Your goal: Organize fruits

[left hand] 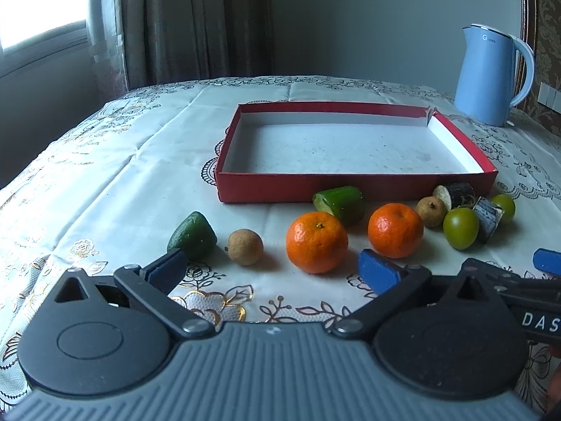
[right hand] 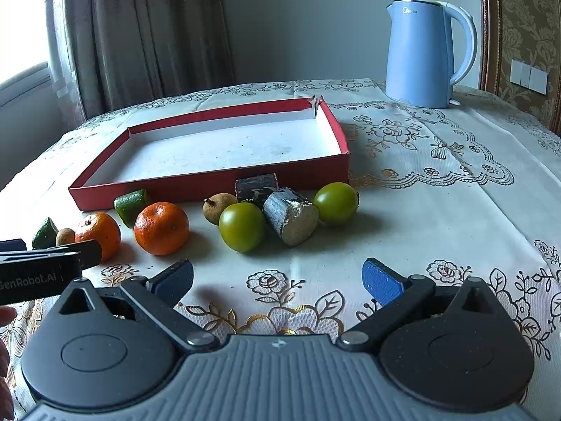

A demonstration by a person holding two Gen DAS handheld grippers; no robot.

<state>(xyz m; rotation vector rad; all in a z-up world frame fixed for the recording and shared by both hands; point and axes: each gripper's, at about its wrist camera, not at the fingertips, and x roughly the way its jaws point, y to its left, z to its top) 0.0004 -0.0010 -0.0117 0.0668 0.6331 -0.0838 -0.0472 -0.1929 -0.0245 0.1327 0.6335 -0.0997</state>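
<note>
A table under a floral cloth [left hand: 105, 161] carries everything, with a blue kettle [right hand: 426, 52] at the far right corner, well clear of the work. In the middle lies a shallow red box [left hand: 350, 186], holding nothing, its far right corner split. Along its near wall the fruit sits loose in a row: two oranges [left hand: 316, 242] [left hand: 395, 229], two green cut pieces [left hand: 192, 235] [left hand: 339, 203], two dark cane sections [right hand: 290, 215] [right hand: 256, 184], two green round fruits [right hand: 242, 226] [right hand: 336, 202] and two brown longans [left hand: 244, 246] [right hand: 219, 205]. The left gripper [left hand: 273, 270] and the right gripper [right hand: 278, 280] both hover low with jaws spread wide, gripping nothing. The likely risk is rolling: a pad nudging an orange or longan could send it away, and the right-hand cluster sits touching, so closing on one piece may knock its neighbours.
</note>
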